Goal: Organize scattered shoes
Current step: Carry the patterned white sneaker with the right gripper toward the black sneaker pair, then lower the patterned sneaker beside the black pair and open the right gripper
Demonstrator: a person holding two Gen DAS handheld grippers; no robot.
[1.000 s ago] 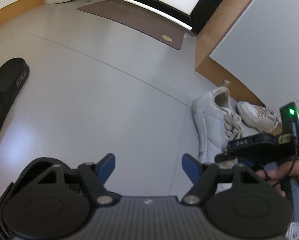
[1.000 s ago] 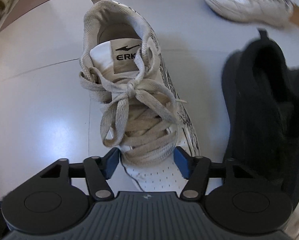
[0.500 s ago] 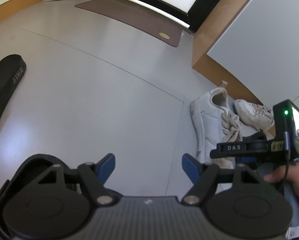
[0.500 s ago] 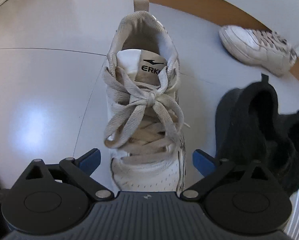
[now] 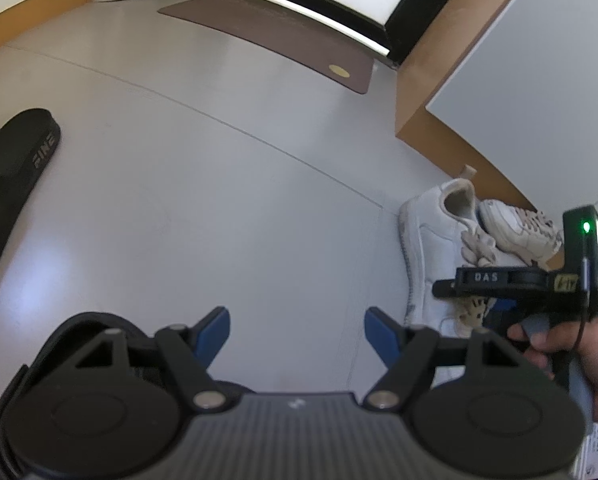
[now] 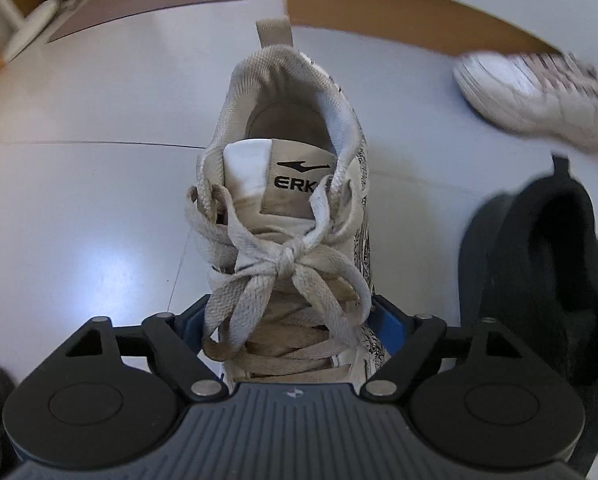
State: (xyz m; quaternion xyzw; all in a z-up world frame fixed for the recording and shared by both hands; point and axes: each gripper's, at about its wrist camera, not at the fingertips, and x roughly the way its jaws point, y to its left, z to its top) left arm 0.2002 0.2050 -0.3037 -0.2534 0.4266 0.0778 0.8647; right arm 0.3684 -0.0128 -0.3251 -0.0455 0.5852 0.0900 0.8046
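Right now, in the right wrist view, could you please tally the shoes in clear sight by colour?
White: 2, the laced sneaker and the blurred sneaker.
Black: 1, the black shoe.
Total: 3; the dark shapes at the picture's edges are too unclear to count.

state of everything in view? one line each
left gripper: open, empty
right gripper: jaws just closing, astride laced sneaker
laced sneaker: upright, bow tied
second white sneaker: on floor by wall, blurred
black shoe: on floor, right of sneaker
black slide: flat on floor
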